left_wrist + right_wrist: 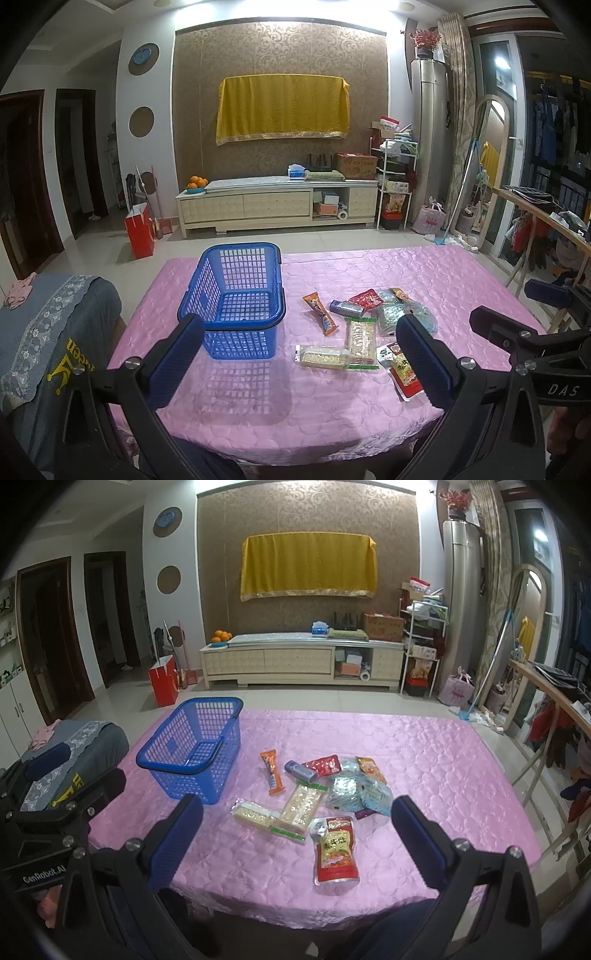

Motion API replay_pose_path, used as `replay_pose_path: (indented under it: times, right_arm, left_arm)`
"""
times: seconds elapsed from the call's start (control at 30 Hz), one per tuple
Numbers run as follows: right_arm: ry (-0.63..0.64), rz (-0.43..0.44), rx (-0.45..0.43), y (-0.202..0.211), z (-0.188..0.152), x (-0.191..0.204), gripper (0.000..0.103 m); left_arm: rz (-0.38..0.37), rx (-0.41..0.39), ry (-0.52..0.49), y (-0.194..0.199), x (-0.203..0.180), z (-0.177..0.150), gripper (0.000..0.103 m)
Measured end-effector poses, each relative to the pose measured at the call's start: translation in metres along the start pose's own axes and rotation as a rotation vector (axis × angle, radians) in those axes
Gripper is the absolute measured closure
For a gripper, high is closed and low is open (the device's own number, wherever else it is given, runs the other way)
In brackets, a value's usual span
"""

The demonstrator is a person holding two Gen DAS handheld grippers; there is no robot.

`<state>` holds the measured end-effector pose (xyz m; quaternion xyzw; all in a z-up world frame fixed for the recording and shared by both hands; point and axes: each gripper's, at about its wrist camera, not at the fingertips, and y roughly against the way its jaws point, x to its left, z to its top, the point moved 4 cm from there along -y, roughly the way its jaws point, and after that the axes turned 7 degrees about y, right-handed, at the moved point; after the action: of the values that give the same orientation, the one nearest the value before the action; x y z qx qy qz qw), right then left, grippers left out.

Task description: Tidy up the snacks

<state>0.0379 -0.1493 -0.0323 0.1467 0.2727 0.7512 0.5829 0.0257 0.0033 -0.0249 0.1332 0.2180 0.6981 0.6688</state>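
An empty blue plastic basket (236, 295) (192, 749) stands on the pink tablecloth (424, 266) (424, 738), left of a loose pile of snacks. The pile holds an orange packet (319, 313) (271, 771), two pale cracker packs (360, 338) (301, 806), silver-blue bags (354, 792), a red packet (365, 299) and a red-and-yellow pouch (336, 851) nearest me. My left gripper (301, 360) hovers open over the table's near edge, in front of the basket. My right gripper (297, 836) is open too, just short of the pouch. Neither holds anything.
A chair with a grey lace cover (48, 332) (74, 746) stands at the table's left side. Beyond the table are tiled floor, a red bag (140, 230), a low cabinet (277, 206) and a wooden rack (543, 701) on the right.
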Motion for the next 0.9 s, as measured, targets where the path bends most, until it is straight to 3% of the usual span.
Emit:
replay_pose_path:
  times: [0.3,0.53,0.9]
  right_arm:
    - [-0.011,0.021,0.007,-0.005,0.000,-0.009,0.000]
    - [-0.012,-0.005,0.014,-0.019,0.008,-0.035,0.000]
    - [-0.073,-0.002,0.095,-0.079,0.010,-0.112,0.000]
  left_arm:
    - [-0.005,0.007,-0.002,-0.006,-0.003,0.002,0.000]
    - [-0.020,0.011,-0.024,-0.032,-0.023,0.018,0.000]
    - [-0.046,0.162,-0.114,-0.118,-0.076,0.024,0.000]
